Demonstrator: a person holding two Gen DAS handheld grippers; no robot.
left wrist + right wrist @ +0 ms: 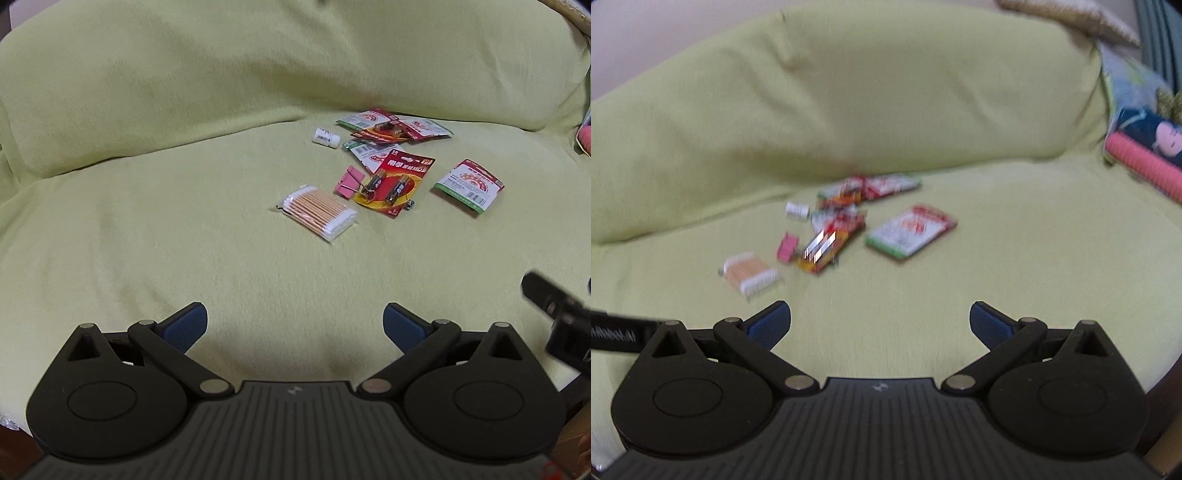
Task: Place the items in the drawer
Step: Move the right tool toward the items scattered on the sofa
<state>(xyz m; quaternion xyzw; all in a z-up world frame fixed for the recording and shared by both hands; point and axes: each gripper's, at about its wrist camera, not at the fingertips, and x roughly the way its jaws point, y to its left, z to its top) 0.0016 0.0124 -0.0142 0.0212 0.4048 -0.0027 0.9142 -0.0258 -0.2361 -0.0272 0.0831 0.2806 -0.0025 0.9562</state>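
A sofa seat draped in a pale yellow-green cloth point(184, 229) fills both wrist views. Scattered on it lie a clear packet of wooden cotton swabs point(318, 213), a pink binder clip point(347, 183) touching a red blister card of two batteries point(397, 182), a small white cylindrical bottle point(325, 137) on its side, and several flat red, white and green sachets point(468, 185). The left gripper point(294, 325) hangs above bare cloth in front of the items, its blue-padded fingers spread wide and empty. The right gripper point(880, 322) is likewise wide apart, holding nothing; its view is blurred.
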